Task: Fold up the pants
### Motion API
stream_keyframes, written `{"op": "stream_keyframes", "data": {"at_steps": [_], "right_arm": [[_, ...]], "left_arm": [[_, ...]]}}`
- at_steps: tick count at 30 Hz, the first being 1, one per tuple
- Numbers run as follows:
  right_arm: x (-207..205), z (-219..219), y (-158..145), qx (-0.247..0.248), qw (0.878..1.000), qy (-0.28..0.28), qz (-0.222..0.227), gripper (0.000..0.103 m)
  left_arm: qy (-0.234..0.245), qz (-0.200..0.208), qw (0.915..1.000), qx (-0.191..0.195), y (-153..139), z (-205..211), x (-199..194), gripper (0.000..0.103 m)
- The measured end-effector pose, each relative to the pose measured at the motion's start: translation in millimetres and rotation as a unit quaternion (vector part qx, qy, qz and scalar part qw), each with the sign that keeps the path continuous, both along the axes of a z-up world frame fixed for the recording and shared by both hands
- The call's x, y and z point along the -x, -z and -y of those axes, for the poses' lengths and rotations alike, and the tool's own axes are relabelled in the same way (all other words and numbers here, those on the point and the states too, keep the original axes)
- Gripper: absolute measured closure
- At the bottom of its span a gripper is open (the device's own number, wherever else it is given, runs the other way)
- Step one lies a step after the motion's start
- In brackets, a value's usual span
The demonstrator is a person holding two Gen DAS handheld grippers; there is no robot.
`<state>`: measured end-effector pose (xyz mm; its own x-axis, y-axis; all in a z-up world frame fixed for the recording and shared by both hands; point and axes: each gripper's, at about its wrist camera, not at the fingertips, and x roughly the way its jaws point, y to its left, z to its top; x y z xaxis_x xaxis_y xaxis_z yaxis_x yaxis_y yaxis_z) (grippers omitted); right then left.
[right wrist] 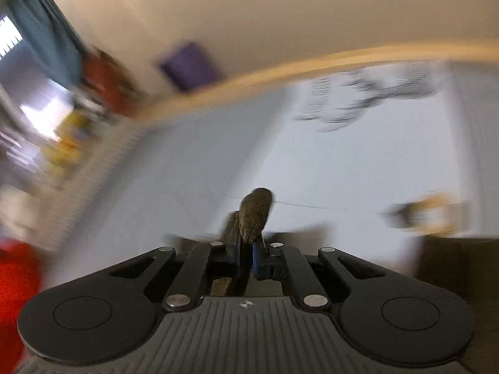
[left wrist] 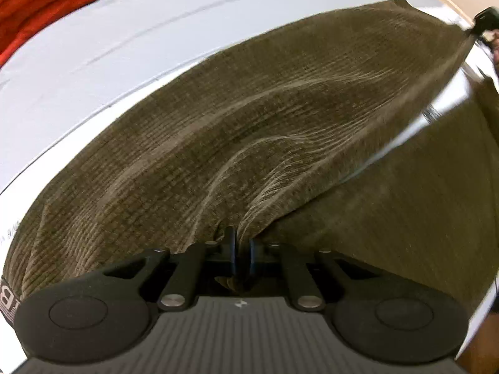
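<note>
Olive-brown corduroy pants (left wrist: 255, 118) spread over a pale grey-blue surface (left wrist: 93, 46) and fill most of the left wrist view. My left gripper (left wrist: 241, 243) is shut on a bunched fold of the cloth at its near edge, and ridges fan out from the pinch. At the far right corner of the cloth, my right gripper (left wrist: 485, 20) shows small and dark, holding that corner up. In the blurred right wrist view, my right gripper (right wrist: 248, 243) is shut on a tuft of the pants (right wrist: 255, 215) that sticks up between its fingers.
Red fabric (left wrist: 34, 6) lies at the far left of the surface. A pale wooden edge (right wrist: 280, 71) borders the surface, with a purple object (right wrist: 188, 65) and a grey patterned cloth (right wrist: 371, 96) beyond. A tan-and-dark object (right wrist: 427, 212) sits blurred at the right.
</note>
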<state>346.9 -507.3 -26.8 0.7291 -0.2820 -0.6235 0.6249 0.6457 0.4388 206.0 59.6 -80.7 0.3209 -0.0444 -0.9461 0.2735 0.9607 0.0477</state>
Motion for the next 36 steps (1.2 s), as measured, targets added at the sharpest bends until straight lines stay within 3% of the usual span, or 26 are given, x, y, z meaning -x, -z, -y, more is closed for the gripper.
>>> {"op": "stream_keyframes", "data": {"at_steps": [3, 4, 6, 8, 9, 11, 12, 15, 18, 21, 23, 26, 29, 32, 34, 35, 36], "right_arm": [[0, 13, 33, -0.018, 0.990, 0.034, -0.139, 0.093], [4, 18, 37, -0.032, 0.988, 0.049, -0.146, 0.090], [11, 20, 27, -0.016, 0.989, 0.065, -0.131, 0.081], [14, 13, 7, 0.031, 0.992, 0.059, -0.109, 0.081], [16, 9, -3, 0.044, 0.994, 0.046, -0.091, 0.078], [21, 2, -19, 0.049, 0.997, 0.018, -0.055, 0.074], [23, -3, -26, 0.044, 0.998, 0.001, -0.038, 0.072], [31, -20, -44, 0.030, 0.998, -0.059, 0.005, 0.072], [46, -45, -74, 0.019, 0.992, -0.114, 0.042, 0.072], [76, -75, -115, 0.025, 0.979, -0.181, 0.087, 0.070], [105, -100, -141, 0.037, 0.961, -0.250, 0.110, 0.068], [152, -138, -157, 0.075, 0.924, -0.357, 0.117, 0.068], [196, -177, -148, 0.105, 0.882, -0.451, 0.084, 0.068], [234, -210, -120, 0.106, 0.845, -0.520, 0.062, 0.068], [249, -233, -96, 0.119, 0.817, -0.565, 0.019, 0.068], [254, -246, -86, 0.131, 0.796, -0.591, -0.015, 0.068], [260, -259, -76, 0.151, 0.765, -0.625, -0.036, 0.068]], "left_arm": [[0.024, -0.004, 0.9997, -0.005, -3, 3, 6, 0.081], [0.024, 0.002, 0.9997, 0.009, -10, 0, 6, 0.066], [0.006, 0.027, 0.9965, 0.079, -32, -12, 9, 0.049], [-0.018, 0.049, 0.9880, 0.145, -50, -31, 11, 0.049], [-0.027, 0.057, 0.9845, 0.164, -54, -39, 13, 0.050], [-0.051, 0.050, 0.9837, 0.165, -45, -50, 12, 0.075], [-0.064, 0.030, 0.9868, 0.146, -31, -49, 10, 0.096], [-0.065, -0.033, 0.9959, 0.053, 15, -51, 17, 0.099], [-0.087, -0.020, 0.9936, 0.070, 3, -65, 23, 0.098], [-0.125, 0.029, 0.9886, 0.079, -34, -84, 36, 0.095], [-0.148, 0.049, 0.9830, 0.097, -57, -100, 52, 0.092], [-0.175, 0.059, 0.9786, 0.090, -87, -119, 77, 0.091], [-0.198, 0.055, 0.9724, 0.111, -107, -135, 110, 0.090], [-0.185, 0.052, 0.9767, 0.095, -114, -142, 147, 0.085], [-0.176, 0.056, 0.9800, 0.074, -107, -146, 171, 0.074], [-0.184, 0.055, 0.9786, 0.074, -101, -153, 181, 0.072], [-0.200, 0.050, 0.9750, 0.083, -88, -162, 189, 0.072]]}}
